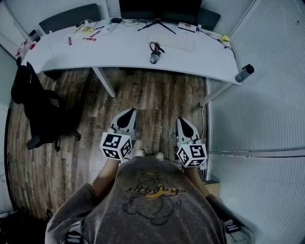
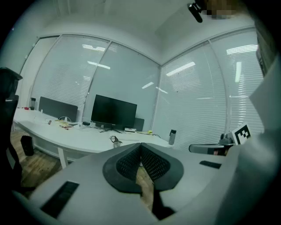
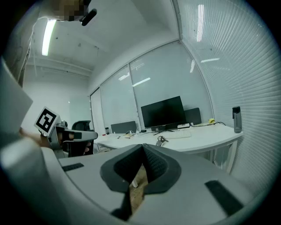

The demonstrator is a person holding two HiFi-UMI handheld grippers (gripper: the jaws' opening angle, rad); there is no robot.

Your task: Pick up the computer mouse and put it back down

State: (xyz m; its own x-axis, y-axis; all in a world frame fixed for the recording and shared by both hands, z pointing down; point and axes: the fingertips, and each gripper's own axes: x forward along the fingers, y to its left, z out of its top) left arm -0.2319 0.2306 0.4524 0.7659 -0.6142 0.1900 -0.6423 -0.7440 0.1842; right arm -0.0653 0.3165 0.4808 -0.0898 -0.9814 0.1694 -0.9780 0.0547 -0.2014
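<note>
The white bench (image 1: pixel 119 51) runs across the far side of the room, with wooden floor between it and the person. A dark monitor (image 1: pixel 159 8) stands at the bench's back edge.

Both tools are held close to the body, well short of the bench. The left hand-held gripper (image 1: pixel 128 112) has its jaws pressed together with nothing between them, and the right hand-held gripper (image 1: pixel 184 122) is closed and empty in the same way.

The computer mouse (image 1: pixel 155 58) lies on the bench near the middle of its front half, just beside the keyboard (image 1: pixel 177 44). A bundled black cord (image 1: pixel 155 46) touches its far end.

The mouse is probably light and rigid, with a smooth, rounded shell that could slip out of a pinch. The best hold looks to be across its two long sides, low down where they are flattest. The cord may tug on it during a lift.

The head view alone shows the floor gap in front of the bench and the office chair (image 1: pixel 40 112) off the bench's left end. The bottle (image 1: pixel 244 73) at the bench's right end reads as upright only from the gripper views. Only those views show the pads meeting at their tips, seen on the left (image 2: pixel 140 146) and the right (image 3: pixel 142 147). In them the mouse is a small dark lump on the bench.
</note>
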